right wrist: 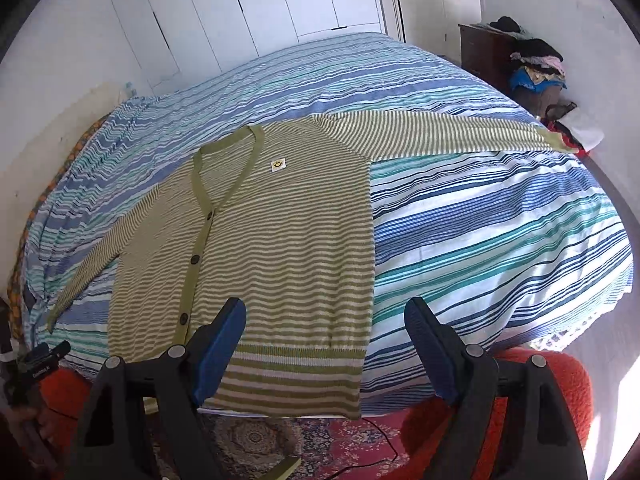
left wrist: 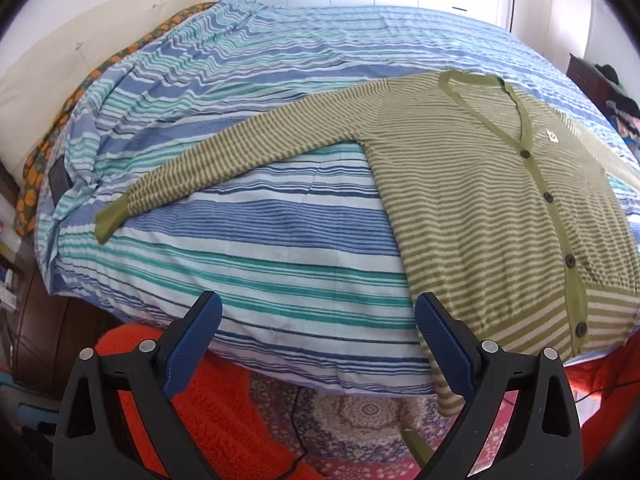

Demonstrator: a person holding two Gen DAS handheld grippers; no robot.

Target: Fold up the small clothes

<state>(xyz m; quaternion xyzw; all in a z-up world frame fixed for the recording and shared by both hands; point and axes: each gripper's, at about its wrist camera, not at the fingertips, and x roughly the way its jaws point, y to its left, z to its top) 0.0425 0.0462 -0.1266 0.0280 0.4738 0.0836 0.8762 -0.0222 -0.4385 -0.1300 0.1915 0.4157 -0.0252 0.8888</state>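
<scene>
Green-and-cream striped knit identifies the cardigan (left wrist: 500,216); it lies flat, buttoned and face up on the striped bedspread (left wrist: 280,240), filling the right half of the left wrist view and the centre-left of the right wrist view; its hem overhangs the near bed edge. One sleeve (left wrist: 224,160) extends toward the left of the left wrist frame; the other sleeve (right wrist: 448,136) runs to the upper right of the right wrist frame. A smiley patch (right wrist: 277,164) sits on the chest. I read the left gripper (left wrist: 318,316) at the bottom of its frame, jaws spread wide, holding nothing; the right gripper (right wrist: 326,320) sits likewise, jaws spread, empty, above the hem. A patterned rug (right wrist: 280,440) shows below.
</scene>
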